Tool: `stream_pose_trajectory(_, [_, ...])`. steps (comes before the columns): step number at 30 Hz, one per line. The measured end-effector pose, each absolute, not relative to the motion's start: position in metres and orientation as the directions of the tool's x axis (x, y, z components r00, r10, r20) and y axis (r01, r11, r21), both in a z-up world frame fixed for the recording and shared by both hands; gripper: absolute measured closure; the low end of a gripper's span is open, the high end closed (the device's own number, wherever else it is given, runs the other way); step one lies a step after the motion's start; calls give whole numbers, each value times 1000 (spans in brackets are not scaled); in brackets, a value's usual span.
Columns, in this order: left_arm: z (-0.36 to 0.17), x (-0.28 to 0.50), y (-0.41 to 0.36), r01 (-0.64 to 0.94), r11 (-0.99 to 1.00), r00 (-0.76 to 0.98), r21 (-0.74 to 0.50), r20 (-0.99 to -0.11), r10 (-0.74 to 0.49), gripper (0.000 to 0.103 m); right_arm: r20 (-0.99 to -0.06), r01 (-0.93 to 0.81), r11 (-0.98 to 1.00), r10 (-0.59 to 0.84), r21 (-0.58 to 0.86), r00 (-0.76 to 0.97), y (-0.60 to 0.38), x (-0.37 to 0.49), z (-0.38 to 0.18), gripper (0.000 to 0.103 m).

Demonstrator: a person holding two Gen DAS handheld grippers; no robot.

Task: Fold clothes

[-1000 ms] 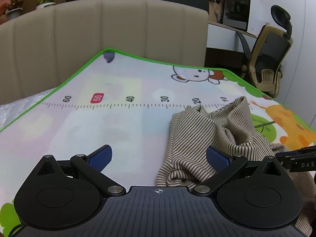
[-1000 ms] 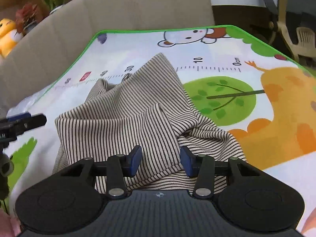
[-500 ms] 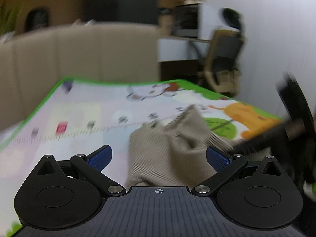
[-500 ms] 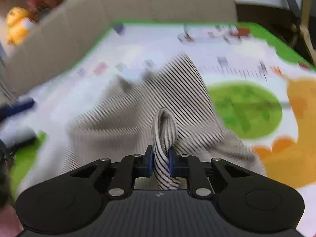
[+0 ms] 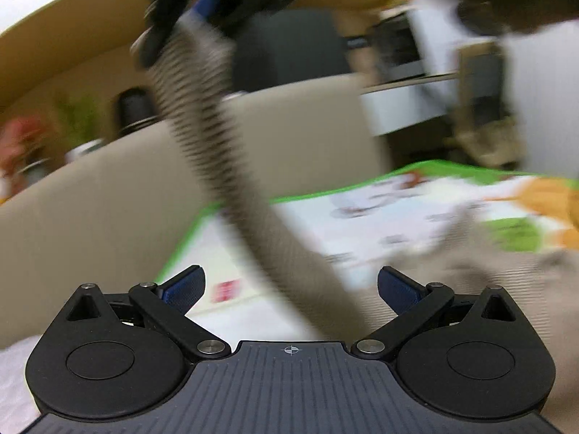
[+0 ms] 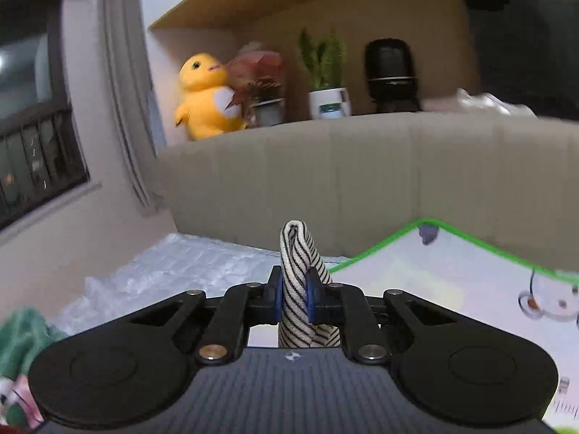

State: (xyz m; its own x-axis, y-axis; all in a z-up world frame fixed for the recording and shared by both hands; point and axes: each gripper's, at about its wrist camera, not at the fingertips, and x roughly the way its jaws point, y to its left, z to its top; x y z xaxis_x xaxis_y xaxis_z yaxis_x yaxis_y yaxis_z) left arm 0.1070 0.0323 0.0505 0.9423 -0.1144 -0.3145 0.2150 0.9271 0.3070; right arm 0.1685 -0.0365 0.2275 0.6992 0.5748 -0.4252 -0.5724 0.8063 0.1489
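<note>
The striped beige garment [image 5: 217,166] hangs in a stretched band, blurred, from my right gripper seen at the top of the left wrist view, down to the play mat [image 5: 398,209]. My left gripper [image 5: 289,285] is open and empty, with the hanging cloth between and beyond its fingers. In the right wrist view my right gripper [image 6: 293,294] is shut on a fold of the striped garment [image 6: 296,282] and is raised above the mat [image 6: 452,289].
A beige sofa back [image 6: 362,166] runs behind the mat. A shelf holds a yellow plush toy [image 6: 204,97], plants [image 6: 325,72] and a black appliance [image 6: 391,72]. Green cloth [image 6: 21,340] lies at the left. A desk and chair [image 5: 481,115] stand far right.
My right gripper closed on a fold of the striped garment and lifted it high and to the left. The cloth now hangs stretched in front of my open left gripper.
</note>
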Motion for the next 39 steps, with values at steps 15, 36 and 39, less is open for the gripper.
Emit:
stream_pose_trajectory(15, [21,195,227,-514,857,689,-26,-607,395,0,-692,-477,837,178,-267,699,-103,96,72,40])
stream_pose_trajectory(36, [-11,165,44,319,848,511,-423,-677,-529,0,-368,-44,630,-394,-775,842,-251,182,98,71])
stream_pose_trajectory(39, [-28,170,39,298,896,512,-329,-737,-441,0,-423,20,742,-404,-670,811,-268,177,91,69])
